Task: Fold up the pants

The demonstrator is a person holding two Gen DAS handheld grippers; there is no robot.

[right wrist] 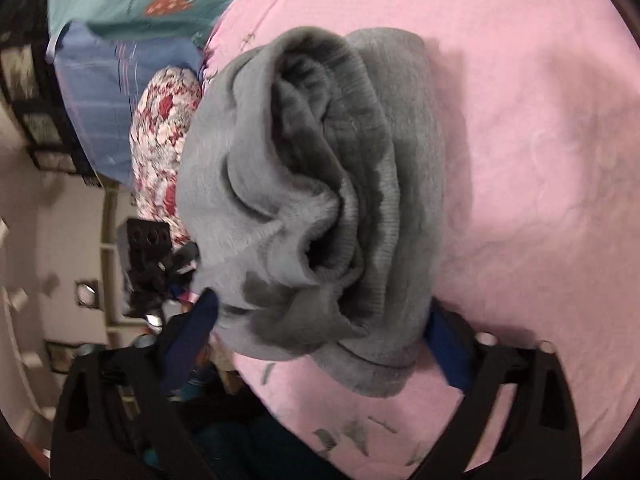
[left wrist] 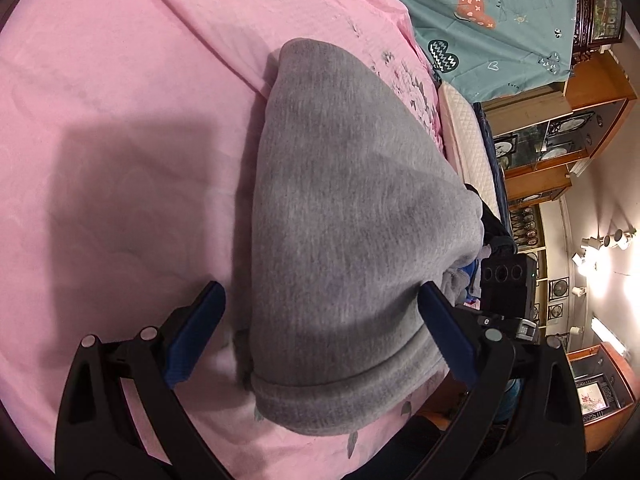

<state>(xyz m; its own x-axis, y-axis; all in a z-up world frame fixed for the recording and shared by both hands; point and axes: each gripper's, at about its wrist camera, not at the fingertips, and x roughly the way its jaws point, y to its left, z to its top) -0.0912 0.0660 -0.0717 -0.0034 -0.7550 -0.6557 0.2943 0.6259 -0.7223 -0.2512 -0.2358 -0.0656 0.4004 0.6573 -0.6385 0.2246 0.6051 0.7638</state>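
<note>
On the pink bed [left wrist: 120,128] the grey pants [left wrist: 340,216] are seen already folded into a thick bundle. The left claw [left wrist: 320,320] is spread wide around the smooth folded end, nothing gripped. The right claw [right wrist: 320,328] is likewise released, straddling the layered open end. Folding is judged nearly finished; only tidying or pressing flat seems left.

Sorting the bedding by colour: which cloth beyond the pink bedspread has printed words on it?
The teal sheet, at the far end of the pink bedspread. It carries hearts and "Turn off worry"; the blue striped cloth shows no words.
</note>
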